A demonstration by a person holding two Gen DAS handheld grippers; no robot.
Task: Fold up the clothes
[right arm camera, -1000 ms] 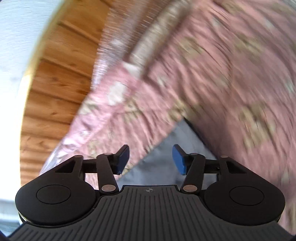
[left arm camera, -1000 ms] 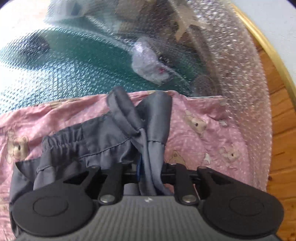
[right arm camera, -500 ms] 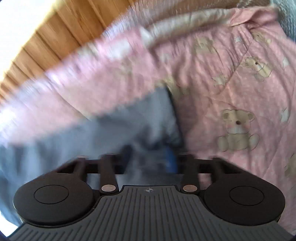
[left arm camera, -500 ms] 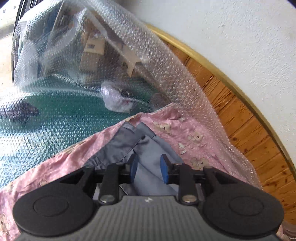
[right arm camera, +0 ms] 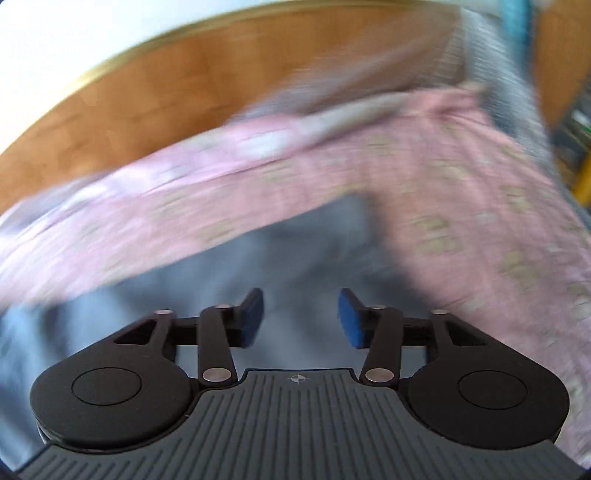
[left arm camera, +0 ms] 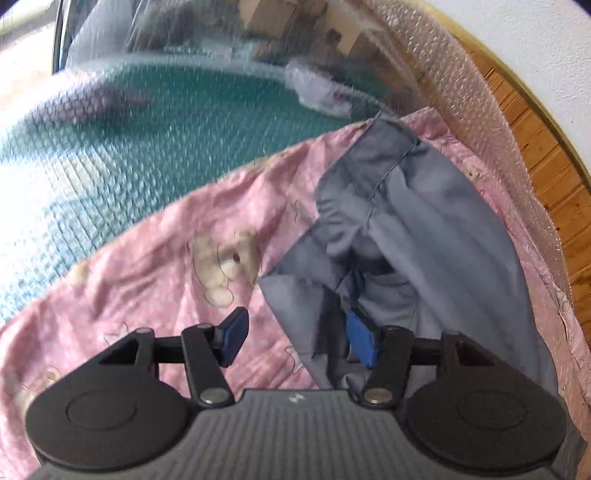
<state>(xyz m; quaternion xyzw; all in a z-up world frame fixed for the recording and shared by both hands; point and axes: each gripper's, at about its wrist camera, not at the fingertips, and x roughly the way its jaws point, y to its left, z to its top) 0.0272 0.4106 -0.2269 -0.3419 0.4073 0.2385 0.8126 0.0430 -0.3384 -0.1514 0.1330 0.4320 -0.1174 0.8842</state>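
Observation:
A grey garment (left arm camera: 436, 236) lies bunched on a pink bear-print sheet (left arm camera: 166, 273) at the right of the left wrist view. My left gripper (left arm camera: 295, 338) is low over it with its jaws opening. A loose grey edge hangs between the pads and drapes over the right fingertip (left arm camera: 360, 343); the left pad is bare and nothing is pinched. In the blurred right wrist view the grey garment (right arm camera: 221, 266) fills the lower left, with the pink sheet (right arm camera: 424, 177) beyond. My right gripper (right arm camera: 301, 319) hovers above the grey cloth, jaws opening, with nothing between the pads.
Bubble wrap (left arm camera: 491, 122) covers a green surface (left arm camera: 155, 125) behind the sheet, with a crumpled white bag (left arm camera: 321, 92) and cardboard pieces (left arm camera: 266, 11) under it. Wooden boards (left arm camera: 561, 192) and a gold strip (left arm camera: 517, 85) run along the white wall at the right.
The left gripper held a grey fold a second ago; its jaws have since spread and the cloth has dropped onto the sheet. The right gripper shut on grey cloth, then opened again, swinging sideways.

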